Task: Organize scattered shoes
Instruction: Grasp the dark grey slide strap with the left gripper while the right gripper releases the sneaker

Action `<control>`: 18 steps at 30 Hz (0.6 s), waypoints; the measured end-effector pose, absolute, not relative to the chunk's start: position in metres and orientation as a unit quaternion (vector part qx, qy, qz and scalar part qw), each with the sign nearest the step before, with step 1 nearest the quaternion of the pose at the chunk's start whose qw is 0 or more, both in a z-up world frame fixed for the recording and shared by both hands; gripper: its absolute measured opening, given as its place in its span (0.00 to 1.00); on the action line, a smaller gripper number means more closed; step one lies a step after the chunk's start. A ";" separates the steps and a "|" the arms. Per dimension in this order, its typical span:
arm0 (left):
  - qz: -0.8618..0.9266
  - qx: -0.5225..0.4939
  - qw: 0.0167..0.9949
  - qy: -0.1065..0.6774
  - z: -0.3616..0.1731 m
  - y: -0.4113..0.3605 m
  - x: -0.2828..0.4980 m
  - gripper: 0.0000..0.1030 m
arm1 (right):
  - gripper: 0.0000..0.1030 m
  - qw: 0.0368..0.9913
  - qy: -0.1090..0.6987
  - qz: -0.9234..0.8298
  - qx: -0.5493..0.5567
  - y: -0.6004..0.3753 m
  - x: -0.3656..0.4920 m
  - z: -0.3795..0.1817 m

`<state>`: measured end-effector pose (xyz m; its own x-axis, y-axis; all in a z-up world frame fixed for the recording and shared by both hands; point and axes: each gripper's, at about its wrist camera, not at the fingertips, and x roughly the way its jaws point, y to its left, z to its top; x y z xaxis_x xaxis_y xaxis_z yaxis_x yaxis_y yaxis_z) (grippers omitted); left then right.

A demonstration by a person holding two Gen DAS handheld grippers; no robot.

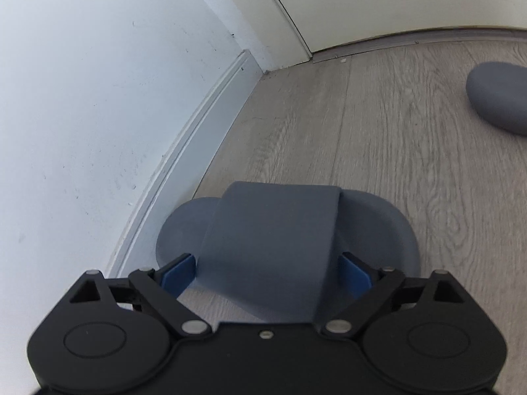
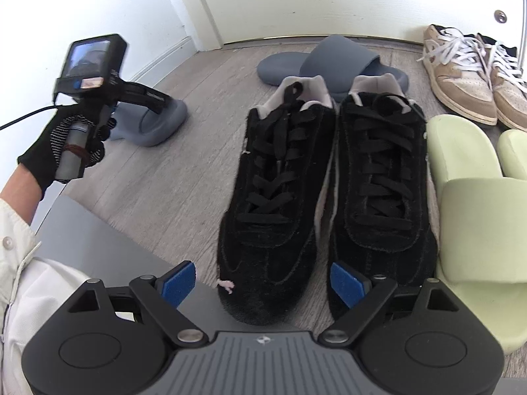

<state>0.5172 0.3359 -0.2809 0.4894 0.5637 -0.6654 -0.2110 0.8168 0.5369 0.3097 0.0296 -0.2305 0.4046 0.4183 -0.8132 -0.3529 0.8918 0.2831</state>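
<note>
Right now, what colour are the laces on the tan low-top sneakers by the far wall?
White laces, seen best in the right wrist view.

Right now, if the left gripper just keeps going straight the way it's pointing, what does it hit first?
Most likely the grey slide directly ahead: the open left gripper already has its blue pads on either side of the slide's strap. How close the pads are is hard to judge.

Two laced shoes (image 2: 326, 181) lie side by side in the middle of the floor (image 2: 158, 204). Behind them lies one slide (image 2: 332, 62); another slide (image 2: 150, 121) sits left, near the wall (image 2: 82, 3). Right are two more slides (image 2: 474, 210), with sneakers (image 2: 467, 75) behind.
</note>
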 end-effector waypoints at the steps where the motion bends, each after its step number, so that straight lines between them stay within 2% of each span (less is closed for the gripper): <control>1: 0.230 0.193 0.842 0.449 -0.281 0.337 0.518 0.94 | 0.87 0.835 0.496 0.236 0.037 0.030 0.309 -0.230; 7: 0.224 0.150 0.854 0.446 -0.280 0.348 0.522 0.94 | 0.87 0.834 0.494 0.243 0.038 0.031 0.304 -0.224; 8: 0.226 0.146 0.854 0.444 -0.279 0.348 0.521 0.91 | 0.87 0.834 0.494 0.243 0.039 0.031 0.304 -0.223; 9: 0.236 0.152 0.851 0.444 -0.279 0.346 0.521 0.79 | 0.87 0.834 0.494 0.243 0.041 0.031 0.304 -0.222; 14: 0.226 0.150 0.842 0.466 -0.271 0.329 0.507 0.79 | 0.87 0.838 0.490 0.234 0.047 0.028 0.298 -0.218; 18: 0.183 0.189 0.835 0.484 -0.271 0.288 0.478 0.79 | 0.87 0.842 0.484 0.230 0.062 0.024 0.292 -0.213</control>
